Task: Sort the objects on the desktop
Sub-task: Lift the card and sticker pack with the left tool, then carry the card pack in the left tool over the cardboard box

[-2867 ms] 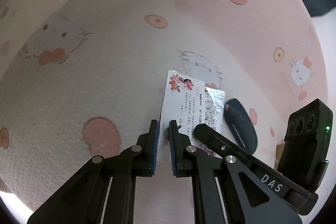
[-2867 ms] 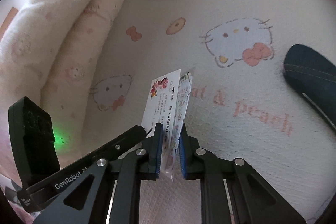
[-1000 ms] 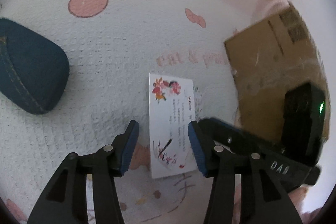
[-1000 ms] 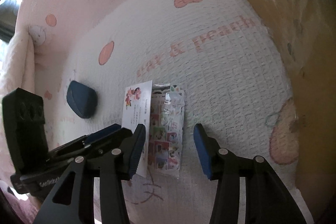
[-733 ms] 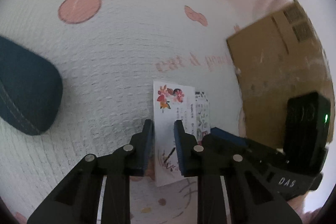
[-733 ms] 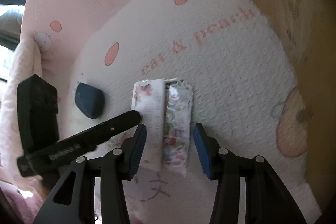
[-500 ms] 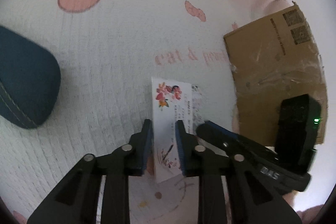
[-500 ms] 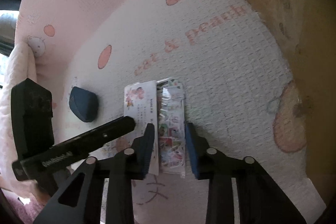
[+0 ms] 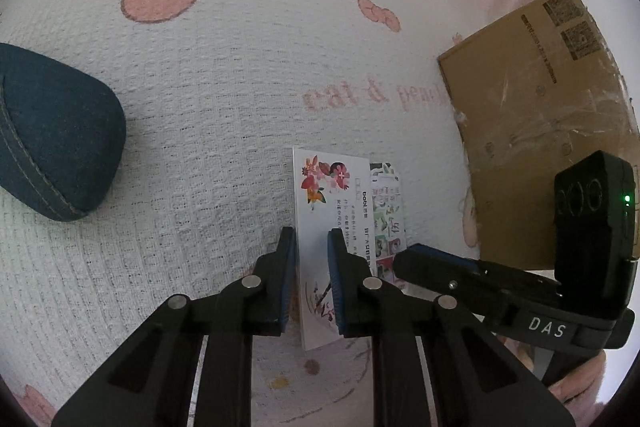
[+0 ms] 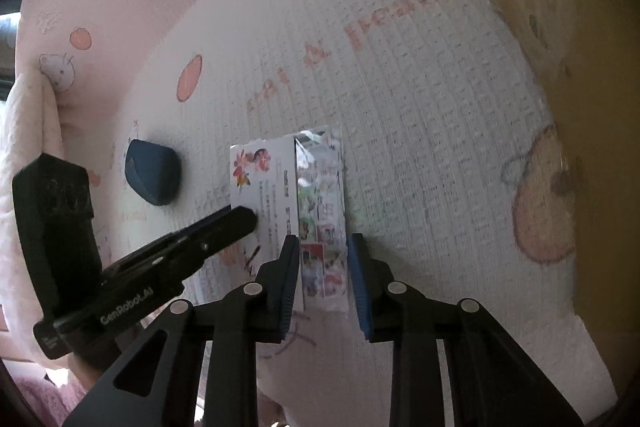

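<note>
While apparently flat, card (image 9: 334, 195) beside box (image 9: 532, 115).

In the left wrist view, the bedspread (image 9: 224, 115) lies bare from nine to one o'clock of the left gripper (image 9: 311, 251), so a pass forward is free there. A dark blue denim case (image 9: 52, 143) blocks the way at ten o'clock, well apart. At two o'clock the cardboard box (image 9: 528, 131) walls off that side. The right gripper (image 9: 424, 259) crowds in at three o'clock, just beside, with the white card (image 9: 332, 203) and sticker packet (image 9: 386, 207) between the two grippers (little room between them). In the right wrist view, bare cloth runs from twelve to two o'clock of the right gripper (image 10: 323, 251) up to the box (image 10: 580, 67).
</note>
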Tool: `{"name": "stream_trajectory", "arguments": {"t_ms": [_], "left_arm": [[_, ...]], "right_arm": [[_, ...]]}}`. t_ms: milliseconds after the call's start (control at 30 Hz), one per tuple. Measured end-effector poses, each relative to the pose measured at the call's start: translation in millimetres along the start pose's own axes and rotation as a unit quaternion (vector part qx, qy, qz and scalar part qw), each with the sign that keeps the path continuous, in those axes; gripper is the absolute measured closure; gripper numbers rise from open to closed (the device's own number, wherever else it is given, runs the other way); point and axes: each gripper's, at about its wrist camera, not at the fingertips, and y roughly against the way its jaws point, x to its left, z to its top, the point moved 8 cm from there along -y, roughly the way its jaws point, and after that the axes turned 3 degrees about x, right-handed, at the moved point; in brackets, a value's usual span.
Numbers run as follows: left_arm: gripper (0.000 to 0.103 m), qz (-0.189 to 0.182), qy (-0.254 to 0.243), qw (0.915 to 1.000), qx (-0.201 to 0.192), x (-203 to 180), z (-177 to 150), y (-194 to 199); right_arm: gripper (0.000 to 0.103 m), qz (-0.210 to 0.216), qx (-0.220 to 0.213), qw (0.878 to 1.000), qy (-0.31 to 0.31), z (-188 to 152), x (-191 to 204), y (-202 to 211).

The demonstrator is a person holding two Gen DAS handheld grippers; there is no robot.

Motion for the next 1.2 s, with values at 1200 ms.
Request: {"name": "stream_trajectory", "arguments": {"t_ms": [1200], "left_arm": [[0.086, -0.023, 0.024, 0.9959, -0.083, 6.1, 6.1, 71.6]], "right_arm": [[0.091, -0.081, -0.073, 0.988, 0.105, 4.7, 78.8, 34.0]]}}
